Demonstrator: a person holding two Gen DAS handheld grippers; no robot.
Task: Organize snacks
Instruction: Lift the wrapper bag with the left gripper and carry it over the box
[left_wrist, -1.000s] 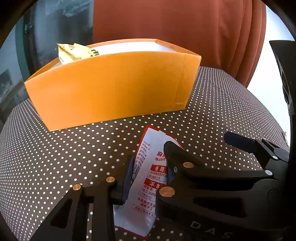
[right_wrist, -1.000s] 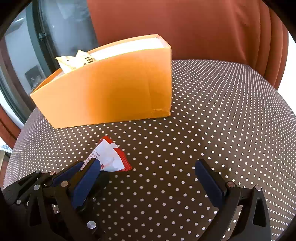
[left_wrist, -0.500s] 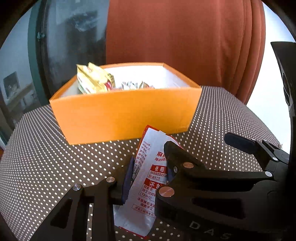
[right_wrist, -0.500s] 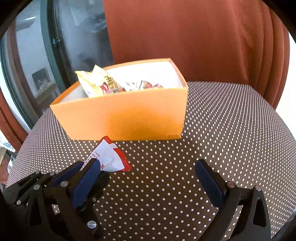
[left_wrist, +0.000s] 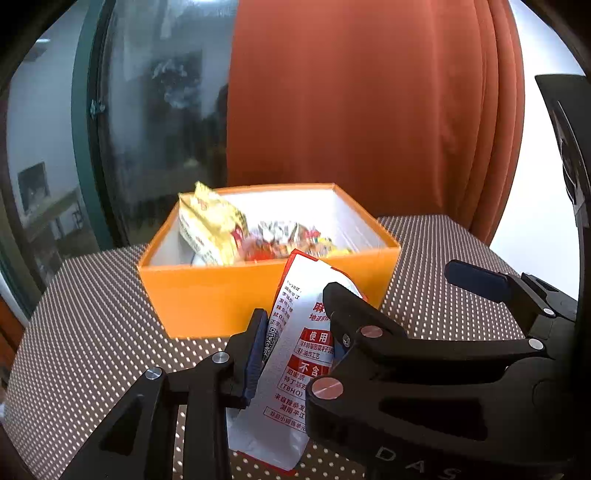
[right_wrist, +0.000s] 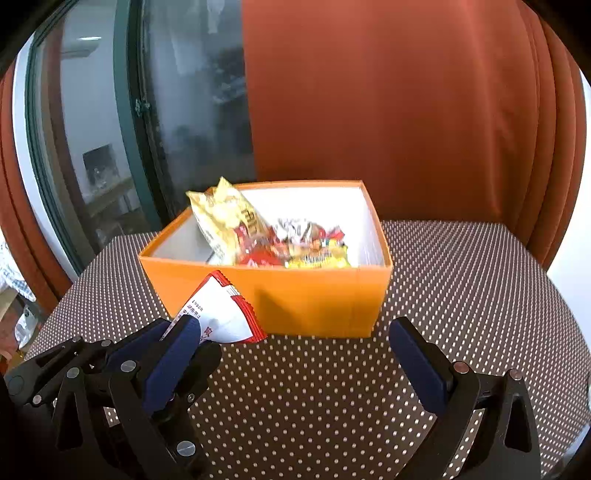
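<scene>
- Several snack packets (left_wrist: 258, 236) already lie heaped inside the orange box (left_wrist: 221, 295) on the dotted counter (right_wrist: 461, 295).
- One white-and-red packet (left_wrist: 295, 343) remains outside, clamped in the left tool (left_wrist: 295, 332) just short of the box's near wall.
- The right tool (right_wrist: 295, 354) hangs wide apart, empty; judging by this, one drop is left.

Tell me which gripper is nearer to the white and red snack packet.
Left. The left gripper is clamped on the snack packet; the right gripper stands open and empty beside it, not touching.
</scene>
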